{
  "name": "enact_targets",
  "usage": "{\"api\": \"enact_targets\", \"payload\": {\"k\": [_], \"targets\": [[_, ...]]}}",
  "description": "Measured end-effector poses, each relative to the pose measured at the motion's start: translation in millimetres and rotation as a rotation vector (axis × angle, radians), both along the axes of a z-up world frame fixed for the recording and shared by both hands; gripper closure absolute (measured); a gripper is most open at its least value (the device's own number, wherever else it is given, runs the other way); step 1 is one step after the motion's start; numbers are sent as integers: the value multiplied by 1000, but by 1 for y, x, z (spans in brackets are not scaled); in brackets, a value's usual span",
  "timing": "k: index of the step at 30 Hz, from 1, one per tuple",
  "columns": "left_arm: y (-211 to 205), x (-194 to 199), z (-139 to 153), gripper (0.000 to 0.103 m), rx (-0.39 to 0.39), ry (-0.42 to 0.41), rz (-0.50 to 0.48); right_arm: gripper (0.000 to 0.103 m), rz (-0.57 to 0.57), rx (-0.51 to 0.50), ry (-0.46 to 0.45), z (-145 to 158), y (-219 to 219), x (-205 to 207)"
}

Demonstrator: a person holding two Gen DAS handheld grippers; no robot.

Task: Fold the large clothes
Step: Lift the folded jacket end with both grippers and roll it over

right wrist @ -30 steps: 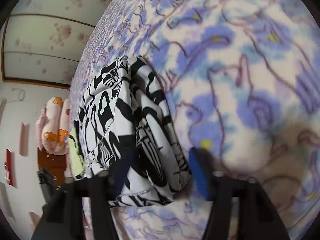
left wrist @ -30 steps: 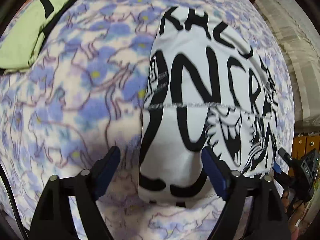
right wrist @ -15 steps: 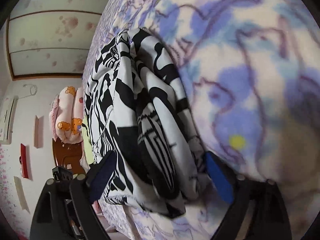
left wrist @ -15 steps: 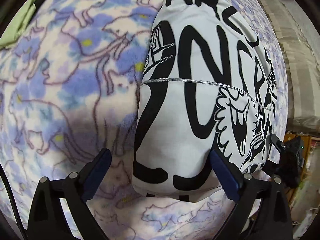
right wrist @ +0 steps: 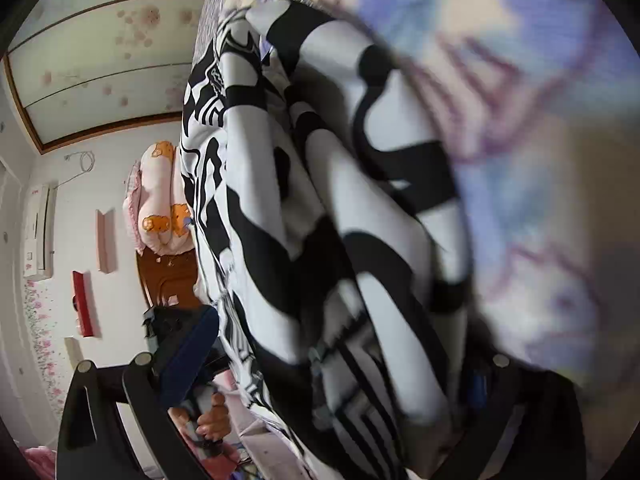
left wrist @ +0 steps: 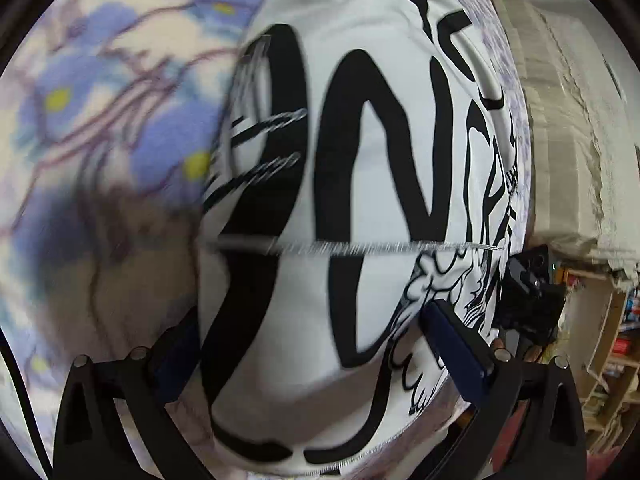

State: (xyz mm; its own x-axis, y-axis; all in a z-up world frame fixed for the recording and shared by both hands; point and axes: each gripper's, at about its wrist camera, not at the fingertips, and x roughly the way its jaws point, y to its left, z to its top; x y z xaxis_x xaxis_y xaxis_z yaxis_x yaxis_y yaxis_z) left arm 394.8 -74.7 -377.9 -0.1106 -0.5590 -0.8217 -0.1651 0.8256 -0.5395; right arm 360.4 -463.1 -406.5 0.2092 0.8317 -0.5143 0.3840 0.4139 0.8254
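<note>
Both the left gripper and right gripper had just been spread wide around the folded black-and-white printed cotton garment, unclamped; only upper layers might be pinched, undoing the fold.

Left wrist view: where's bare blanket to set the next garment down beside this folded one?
Bare floral blanket runs wide along the left edge of the folded black-and-white garment. On the garment's right only a thin blanket strip shows before the bed edge. The open left gripper straddles the near end, so it is crowded there.
</note>
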Motion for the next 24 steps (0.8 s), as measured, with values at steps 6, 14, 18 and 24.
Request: {"api": "enact_targets", "payload": {"k": [6,14,18,24], "targets": [[9,10,-15,0,-56,13,7,0,3,99,-21,0,16,16],[16,6,-27,0,-36,28,79,18,17,0,-7,-4,23,15],[12,-2,-23,0,14,11,108,23,19,-66,25,-4,24,14],[-10,-10,-5,1,155,-17,156,40,13,-118,4,3,25,1]]}}
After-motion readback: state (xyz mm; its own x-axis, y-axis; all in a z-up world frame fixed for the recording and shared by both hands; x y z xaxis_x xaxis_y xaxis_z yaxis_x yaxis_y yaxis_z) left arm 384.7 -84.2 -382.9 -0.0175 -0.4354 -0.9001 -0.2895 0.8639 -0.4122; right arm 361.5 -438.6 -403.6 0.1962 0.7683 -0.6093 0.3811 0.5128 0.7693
